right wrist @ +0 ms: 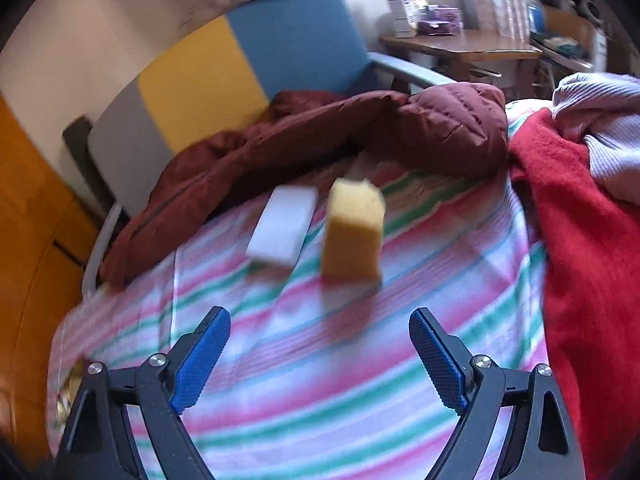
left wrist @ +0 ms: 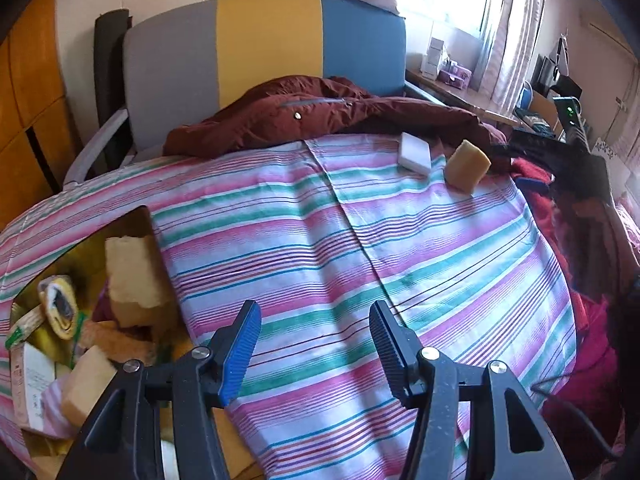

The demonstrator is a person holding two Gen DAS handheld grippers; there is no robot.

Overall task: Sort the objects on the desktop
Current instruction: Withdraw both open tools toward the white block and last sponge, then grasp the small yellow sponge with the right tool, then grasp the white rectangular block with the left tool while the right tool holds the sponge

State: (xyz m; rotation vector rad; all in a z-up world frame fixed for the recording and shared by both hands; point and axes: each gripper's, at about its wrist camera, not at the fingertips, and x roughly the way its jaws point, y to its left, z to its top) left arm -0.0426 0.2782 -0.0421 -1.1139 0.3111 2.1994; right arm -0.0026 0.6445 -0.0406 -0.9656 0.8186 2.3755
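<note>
Pointing down over the striped sheet point(left wrist: 320, 240), the left claw point(left wrist: 316, 320) stood spread with nothing between its pads. The right claw point(right wrist: 320, 332) also stood spread wide and empty above the same sheet. A white block point(right wrist: 282, 224) and a yellow sponge point(right wrist: 354, 232) rested on the sheet just beside each other, ahead of the right claw and well apart from the left one. The sponge stood upright; the block lay flat. A maroon jacket point(left wrist: 320, 116) lay beyond both, against a grey, yellow and blue chair point(left wrist: 264, 52). At the sheet's left edge, an open bag point(left wrist: 80, 308) held more sponges point(left wrist: 134, 280).
</note>
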